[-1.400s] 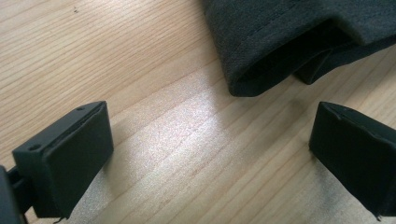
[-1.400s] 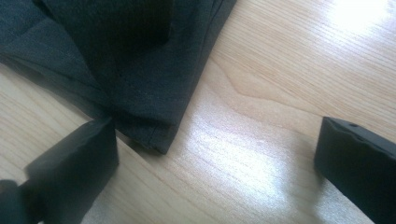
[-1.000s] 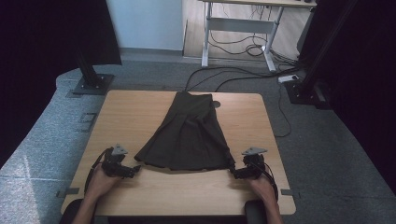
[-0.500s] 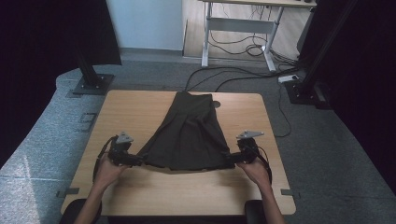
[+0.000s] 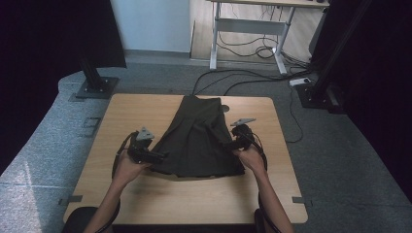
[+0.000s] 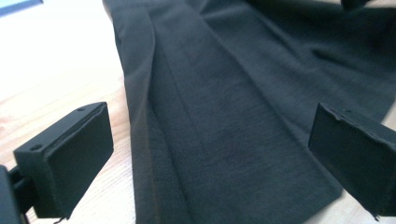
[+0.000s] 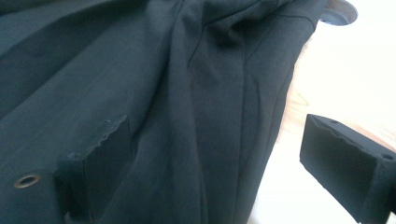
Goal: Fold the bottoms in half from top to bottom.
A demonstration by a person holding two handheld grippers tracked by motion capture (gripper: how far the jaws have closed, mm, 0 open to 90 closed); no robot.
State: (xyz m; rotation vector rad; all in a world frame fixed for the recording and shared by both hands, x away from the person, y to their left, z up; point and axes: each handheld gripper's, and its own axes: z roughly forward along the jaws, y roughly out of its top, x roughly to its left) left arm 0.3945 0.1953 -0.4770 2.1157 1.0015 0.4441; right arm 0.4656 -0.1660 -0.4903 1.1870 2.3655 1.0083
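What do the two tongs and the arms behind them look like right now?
Both tongs are black. The left tongs and the right tongs each carry a grey three-cornered plate on top and trail a black looping cable. Up close, the jaws end in blocky black pads with small screw holes. The forearms are bare, with no sleeves in view.

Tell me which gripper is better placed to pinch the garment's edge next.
Probably the right gripper: the dark garment and its side edge already lie between its open jaws. The left gripper, also open, hangs over cloth further in.
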